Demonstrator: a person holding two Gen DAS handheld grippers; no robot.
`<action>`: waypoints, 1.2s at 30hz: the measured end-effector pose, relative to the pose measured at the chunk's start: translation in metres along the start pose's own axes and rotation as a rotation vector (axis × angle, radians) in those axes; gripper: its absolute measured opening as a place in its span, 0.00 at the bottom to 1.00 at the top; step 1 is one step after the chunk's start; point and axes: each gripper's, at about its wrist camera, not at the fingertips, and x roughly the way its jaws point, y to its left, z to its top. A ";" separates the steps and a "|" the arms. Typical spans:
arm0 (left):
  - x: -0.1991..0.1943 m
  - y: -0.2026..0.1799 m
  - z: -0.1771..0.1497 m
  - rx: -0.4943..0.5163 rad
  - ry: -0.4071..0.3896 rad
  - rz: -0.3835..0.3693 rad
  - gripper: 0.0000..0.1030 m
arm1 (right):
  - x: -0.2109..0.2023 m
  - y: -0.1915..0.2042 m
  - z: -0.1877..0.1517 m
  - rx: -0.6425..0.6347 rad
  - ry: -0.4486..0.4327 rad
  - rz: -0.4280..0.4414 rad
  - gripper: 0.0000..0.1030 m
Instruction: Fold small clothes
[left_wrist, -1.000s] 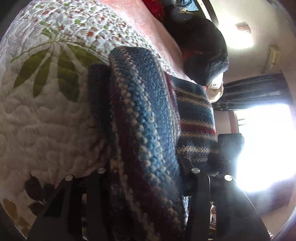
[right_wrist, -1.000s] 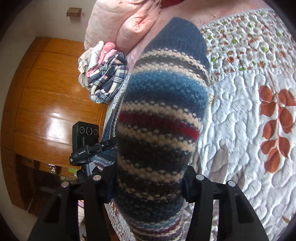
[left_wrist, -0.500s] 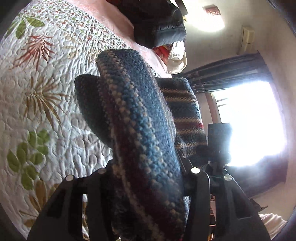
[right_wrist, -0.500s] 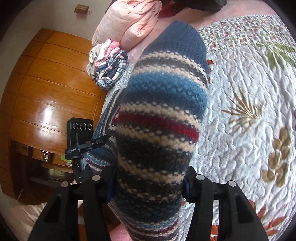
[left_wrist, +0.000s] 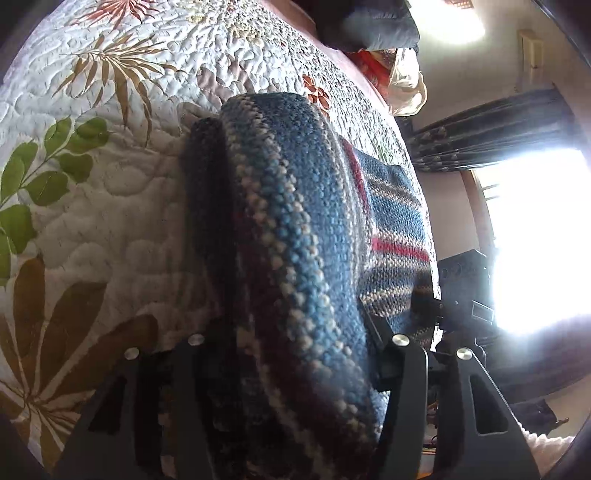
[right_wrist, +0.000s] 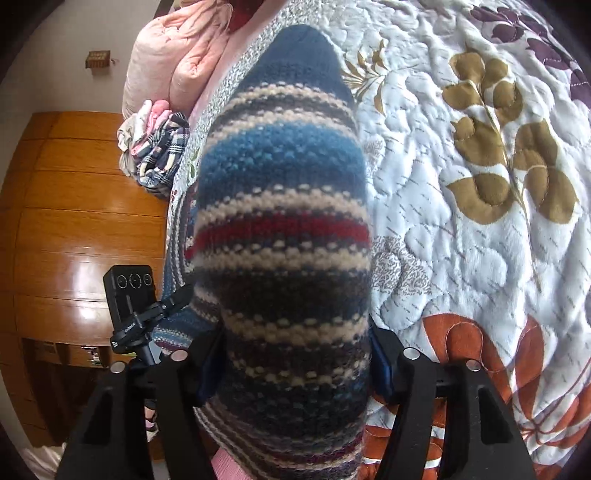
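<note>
Clearly striped knit sock (right_wrist: 284, 236) bunches over quilt (right_wrist: 480, 229)

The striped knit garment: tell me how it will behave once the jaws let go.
The striped knit garment is probably floppy: it bulges and drapes between both sets of jaws. Its chunky, nubbly knit suggests grip, not slipperiness. Released, it would likely slump onto the quilt, not hold its shape.

White quilted bedspread with leaf patterns (right_wrist: 480, 258), puffy pink blanket far left (right_wrist: 173, 55), shiny brown wooden wardrobe left (right_wrist: 74, 221), bright window right (left_wrist: 539, 240)
</note>
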 end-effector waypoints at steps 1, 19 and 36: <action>-0.006 -0.007 0.002 0.006 0.004 0.027 0.55 | -0.002 0.003 -0.001 -0.002 0.001 -0.016 0.71; -0.091 -0.092 -0.085 0.226 -0.165 0.324 0.63 | -0.025 0.021 -0.080 -0.040 0.053 -0.183 0.57; -0.064 -0.022 -0.102 0.058 -0.030 0.396 0.63 | -0.026 0.011 -0.093 0.005 0.021 -0.238 0.48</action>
